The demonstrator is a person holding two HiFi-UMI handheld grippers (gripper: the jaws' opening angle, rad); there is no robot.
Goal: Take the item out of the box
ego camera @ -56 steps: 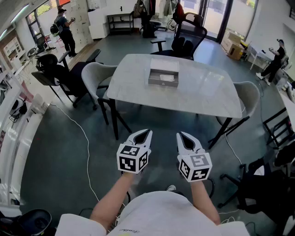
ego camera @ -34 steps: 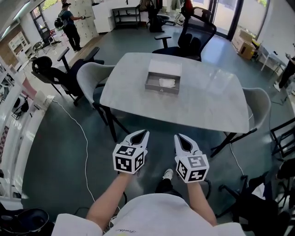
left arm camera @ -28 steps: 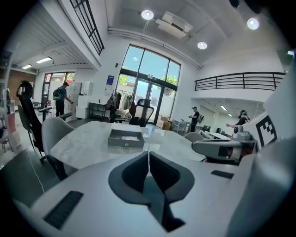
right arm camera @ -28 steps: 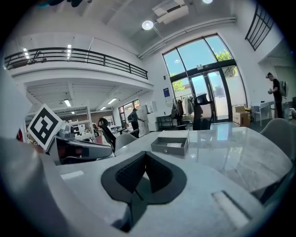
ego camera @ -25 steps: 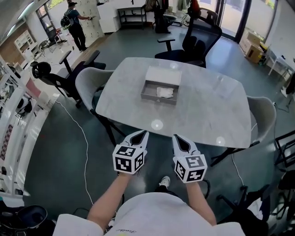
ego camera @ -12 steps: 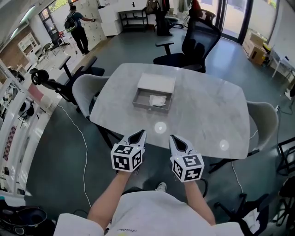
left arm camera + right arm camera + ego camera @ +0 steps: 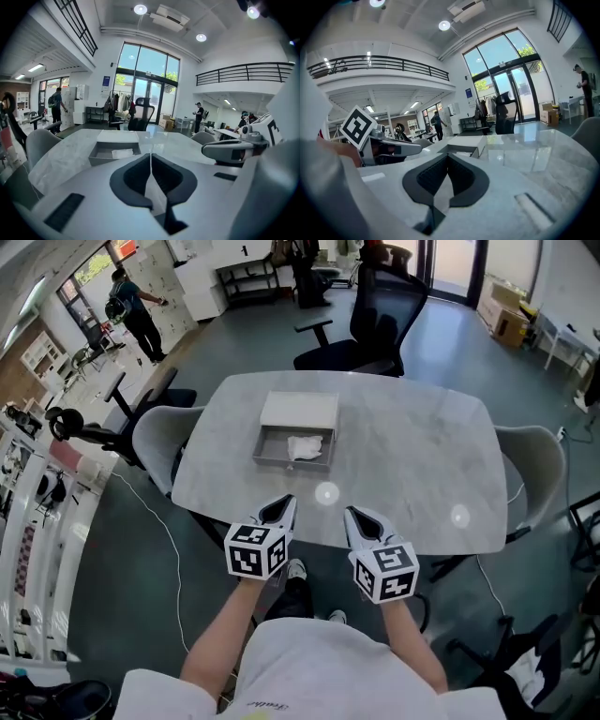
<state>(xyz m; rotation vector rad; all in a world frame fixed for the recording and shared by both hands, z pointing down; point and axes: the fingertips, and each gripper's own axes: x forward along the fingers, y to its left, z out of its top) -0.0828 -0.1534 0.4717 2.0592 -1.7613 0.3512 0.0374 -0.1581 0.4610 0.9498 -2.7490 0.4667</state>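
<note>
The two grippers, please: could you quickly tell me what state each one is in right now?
Left gripper: closed, holding nothing.
Right gripper: closed, holding nothing.

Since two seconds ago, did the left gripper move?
Yes. The left gripper moved forward: its tips now reach the table's near edge.

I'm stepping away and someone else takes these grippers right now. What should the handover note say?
Left gripper: shut, empty, at the near edge of the table.
Right gripper: shut, empty, beside the left one.
Box: open on the table, ahead of both grippers, with the white item lying inside it.
Done: nothing yet; the item is untouched.
Left: open a gripper, reach into the box, grip the item and lift it out.
</note>
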